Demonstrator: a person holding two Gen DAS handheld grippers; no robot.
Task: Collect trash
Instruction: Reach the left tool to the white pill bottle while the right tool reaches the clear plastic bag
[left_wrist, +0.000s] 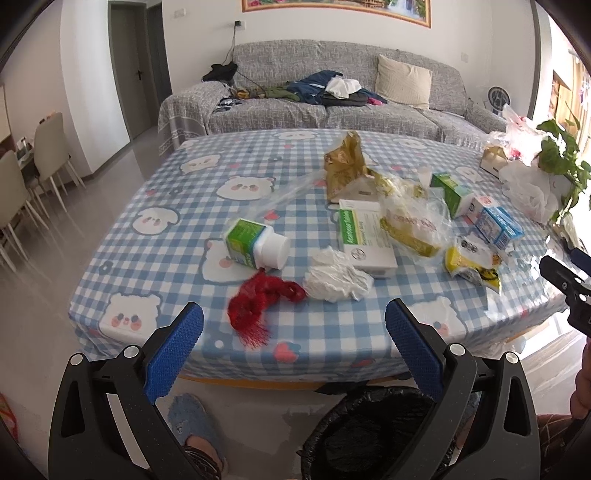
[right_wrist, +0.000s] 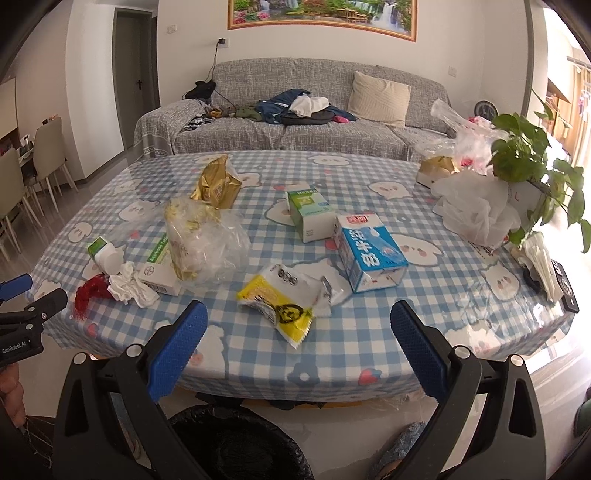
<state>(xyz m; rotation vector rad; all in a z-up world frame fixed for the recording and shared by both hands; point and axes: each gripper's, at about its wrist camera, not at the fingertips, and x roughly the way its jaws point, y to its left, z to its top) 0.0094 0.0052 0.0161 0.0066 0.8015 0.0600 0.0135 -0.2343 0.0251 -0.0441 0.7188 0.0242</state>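
Left wrist view: the left gripper (left_wrist: 294, 321) hangs just short of the desk's (left_wrist: 177, 236) near edge with its blue pads spread wide and nothing between them. Just beyond it, at 12 o'clock, lie a red mesh net (left_wrist: 258, 301) and a crumpled white tissue (left_wrist: 338, 278), touching each other. A white pill bottle (left_wrist: 256, 242) lies on its side at 11 o'clock, right behind the net. A flat medicine box (left_wrist: 365, 238) sits behind the tissue, with a clear plastic bag (left_wrist: 413, 221) at 1 o'clock overlapping its right edge and a gold foil bag (left_wrist: 345, 166) farther back. A black-lined trash bin (left_wrist: 369, 435) stands on the floor below, at 5 o'clock.

Right wrist view: the right gripper (right_wrist: 298, 321) likewise has its pads wide apart and empty, at the near desk edge. A yellow and white wrapper (right_wrist: 282, 301) lies just ahead at 12 o'clock. A blue milk carton (right_wrist: 369, 251) lies at 1 o'clock, a green carton (right_wrist: 310, 214) behind it. The trash bin's rim (right_wrist: 207, 417) shows at 7 o'clock, and the other gripper (right_wrist: 33, 295) enters at 9 o'clock.
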